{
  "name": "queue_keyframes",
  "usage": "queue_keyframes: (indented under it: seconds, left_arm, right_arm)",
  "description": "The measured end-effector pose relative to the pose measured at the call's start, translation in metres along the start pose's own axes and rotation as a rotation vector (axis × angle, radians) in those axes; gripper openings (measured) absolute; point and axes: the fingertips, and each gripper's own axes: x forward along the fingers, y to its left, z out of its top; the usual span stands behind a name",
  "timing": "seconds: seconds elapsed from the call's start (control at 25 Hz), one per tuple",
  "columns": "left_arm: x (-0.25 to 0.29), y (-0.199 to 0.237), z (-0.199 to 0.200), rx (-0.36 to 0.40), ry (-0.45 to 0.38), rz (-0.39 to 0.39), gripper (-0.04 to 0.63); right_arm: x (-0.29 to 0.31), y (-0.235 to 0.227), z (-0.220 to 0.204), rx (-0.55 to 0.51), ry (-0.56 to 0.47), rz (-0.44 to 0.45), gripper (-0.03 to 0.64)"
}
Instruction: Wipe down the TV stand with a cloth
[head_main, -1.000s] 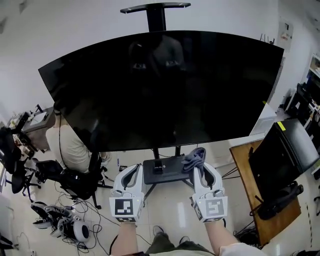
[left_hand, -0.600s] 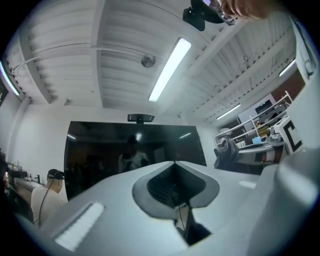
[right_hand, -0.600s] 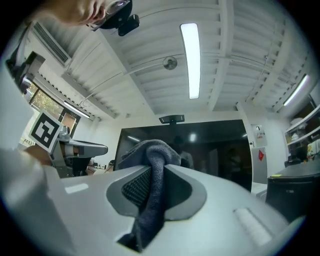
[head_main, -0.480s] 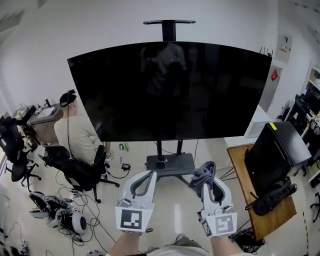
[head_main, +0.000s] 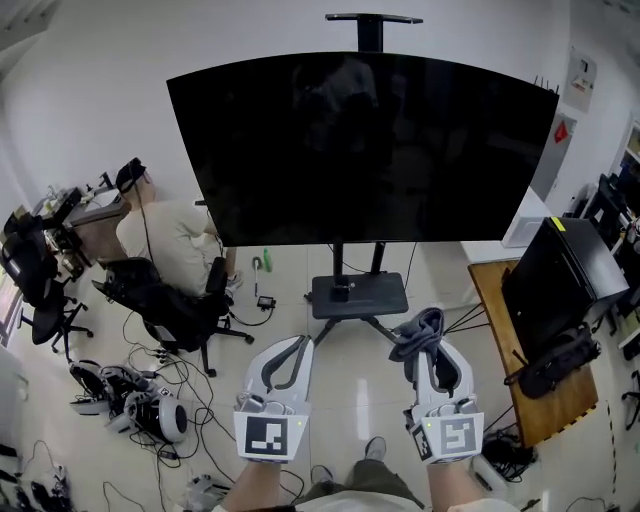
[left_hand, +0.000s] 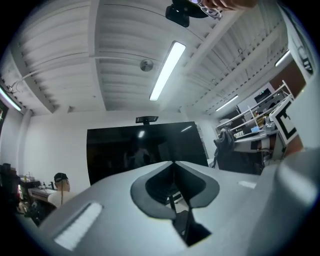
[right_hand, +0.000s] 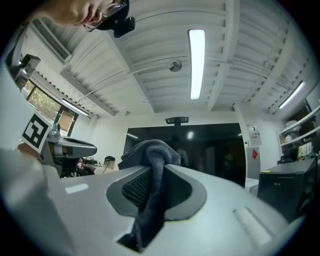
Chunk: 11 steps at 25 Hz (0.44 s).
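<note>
Your right gripper (head_main: 432, 350) is clamped on the dark grey cloth (head_main: 414, 332). In the right gripper view the cloth runs down between the two jaws and bunches in a fold above their tips. Your left gripper (head_main: 298, 348) has its jaws brought together with nothing held between them. Both grippers sit at the lower middle of the head view, side by side and apart from each other.

The TV stand (head_main: 358, 294) is at the centre of that view, beyond the grippers. It has a dark base plate on the pale floor (head_main: 340, 372) and posts rising to the large dark TV screen (head_main: 370, 150) that fills the upper half. The cloth lies below and to the right of the base plate in the picture, and it doesn't touch it, since bare floor shows between them.

As far as this shows, the wiping has not begun. You have the cloth in your grip, and that is the only part that's ready. The base plate, the splayed legs and the posts all look left to do. Starting would likely mean carrying your right gripper forward and down to the base.

A seated person (head_main: 170, 238) is at the left. Loose cables (head_main: 170, 380) lie at the lower left, and a wooden tabletop (head_main: 500, 340) stands at the right edge.
</note>
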Motion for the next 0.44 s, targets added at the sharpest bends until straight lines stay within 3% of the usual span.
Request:
queue_keyframes:
  seconds: [0.16, 0.28, 0.36, 0.44]
  left_arm:
    - [-0.009, 0.015, 0.022, -0.022, 0.018, -0.032, 0.160]
    - [0.019, 0.045, 0.041, -0.030, 0.035, -0.046, 0.159]
    - [0.045, 0.070, 0.051, -0.036, 0.058, -0.051, 0.081]
    - [0.068, 0.093, 0.057, -0.038, 0.081, -0.055, 0.071]
  right_arm:
    - [0.004, 0.014, 0.032, -0.009, 0.026, -0.013, 0.059]
    - [0.049, 0.017, 0.048, -0.007, 0.052, -0.008, 0.058]
    - [0.089, 0.021, 0.057, -0.012, 0.072, -0.001, 0.058]
    - [0.123, 0.027, 0.063, -0.018, 0.087, 0.005, 0.058]
